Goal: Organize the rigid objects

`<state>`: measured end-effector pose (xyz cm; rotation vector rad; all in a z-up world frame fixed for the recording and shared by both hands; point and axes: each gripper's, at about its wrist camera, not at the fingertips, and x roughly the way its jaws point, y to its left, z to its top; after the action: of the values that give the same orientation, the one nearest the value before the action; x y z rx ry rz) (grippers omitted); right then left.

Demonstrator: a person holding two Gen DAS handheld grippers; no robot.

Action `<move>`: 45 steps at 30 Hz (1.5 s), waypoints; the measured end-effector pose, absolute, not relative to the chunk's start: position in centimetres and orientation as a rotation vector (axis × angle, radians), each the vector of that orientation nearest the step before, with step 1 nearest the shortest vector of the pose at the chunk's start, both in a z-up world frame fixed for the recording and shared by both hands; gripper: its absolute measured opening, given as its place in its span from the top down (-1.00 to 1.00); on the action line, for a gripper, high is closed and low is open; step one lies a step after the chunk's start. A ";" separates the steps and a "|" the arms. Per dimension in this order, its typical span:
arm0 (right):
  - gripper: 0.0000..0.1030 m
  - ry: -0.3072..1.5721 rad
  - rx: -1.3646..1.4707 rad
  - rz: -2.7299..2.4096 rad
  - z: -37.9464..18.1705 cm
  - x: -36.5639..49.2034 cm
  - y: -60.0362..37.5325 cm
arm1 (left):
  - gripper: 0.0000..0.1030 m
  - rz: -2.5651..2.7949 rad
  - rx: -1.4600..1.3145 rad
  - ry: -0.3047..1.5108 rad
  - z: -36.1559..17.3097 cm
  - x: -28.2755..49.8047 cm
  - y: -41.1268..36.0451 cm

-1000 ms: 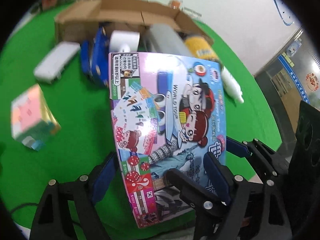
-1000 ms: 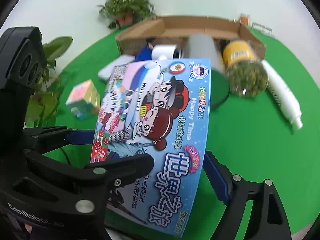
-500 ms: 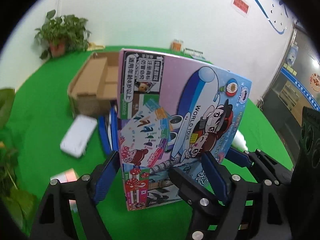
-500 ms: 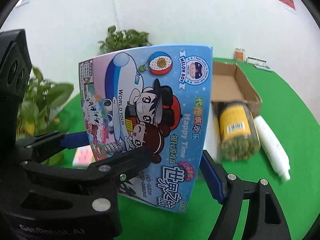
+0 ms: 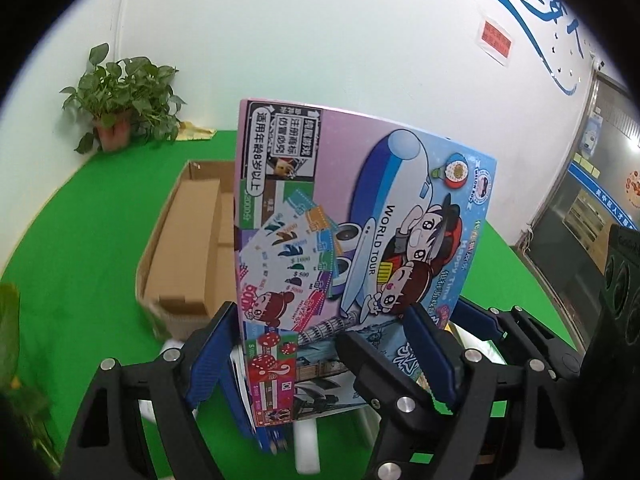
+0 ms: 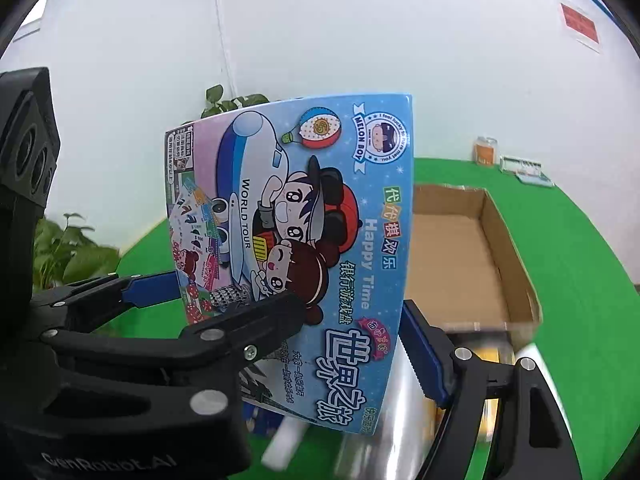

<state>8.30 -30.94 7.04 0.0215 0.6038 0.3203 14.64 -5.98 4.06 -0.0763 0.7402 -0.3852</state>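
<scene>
Game box [image 5: 352, 240] before cardboard box [image 5: 188, 248]; plant [image 5: 120, 96] behind.

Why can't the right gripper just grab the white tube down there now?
Probably not yet: the right gripper is shut on the game box, and the white tube lies below that box.

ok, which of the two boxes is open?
The brown cardboard box on the green table: its top is open. The colourful game box is closed, raised in front of it.
</scene>
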 end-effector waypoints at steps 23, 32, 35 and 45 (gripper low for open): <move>-0.45 0.885 0.054 0.323 4.2 29.2 -25.8 | -0.61 -0.346 -0.092 0.992 0.7 29.8 -7.0; -0.45 1.017 0.078 0.335 0.3 34.5 -24.8 | -0.61 -0.331 -0.092 1.120 -2.1 32.3 -7.2; -0.45 1.048 0.085 0.342 -0.7 35.5 -24.2 | -0.61 -0.330 -0.081 1.151 -2.8 33.2 -7.1; -0.45 1.145 0.122 0.380 -4.6 37.7 -22.4 | -0.60 -0.311 -0.029 1.212 -5.0 34.3 -6.7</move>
<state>37.74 -22.42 -4.58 0.1216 1.1448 0.3805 34.26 -6.65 -5.01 -0.0294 1.2120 -0.3107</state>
